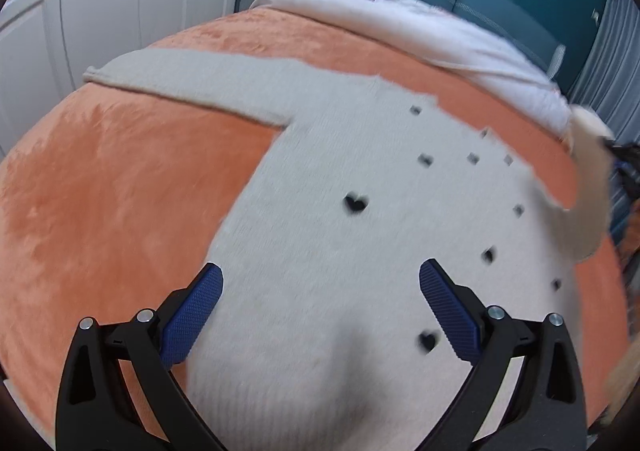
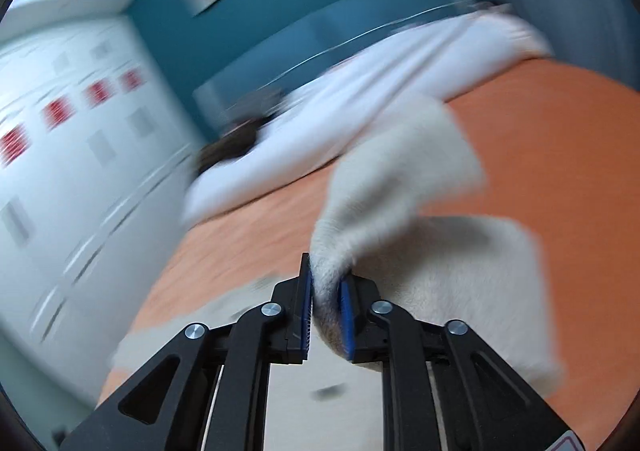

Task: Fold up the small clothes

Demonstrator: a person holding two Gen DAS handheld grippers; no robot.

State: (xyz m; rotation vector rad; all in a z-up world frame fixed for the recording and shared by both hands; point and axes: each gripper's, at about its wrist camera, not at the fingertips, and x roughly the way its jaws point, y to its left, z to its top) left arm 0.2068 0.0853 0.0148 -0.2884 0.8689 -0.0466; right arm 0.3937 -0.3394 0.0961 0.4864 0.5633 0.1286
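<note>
A cream sweater [image 1: 360,211] dotted with small black hearts is spread flat on an orange blanket [image 1: 120,191] over the bed. The left gripper [image 1: 320,287] is held above the sweater's body with its blue pads wide apart and nothing between them. The right gripper [image 2: 326,291] is clamped on a bunched sleeve [image 2: 380,179], which is lifted off the blanket.

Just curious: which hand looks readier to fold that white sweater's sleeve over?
Probably the right. The right claw is already pinched on a sleeve of the white sweater, lifting it off the orange blanket; the left claw hangs open, empty.
</note>
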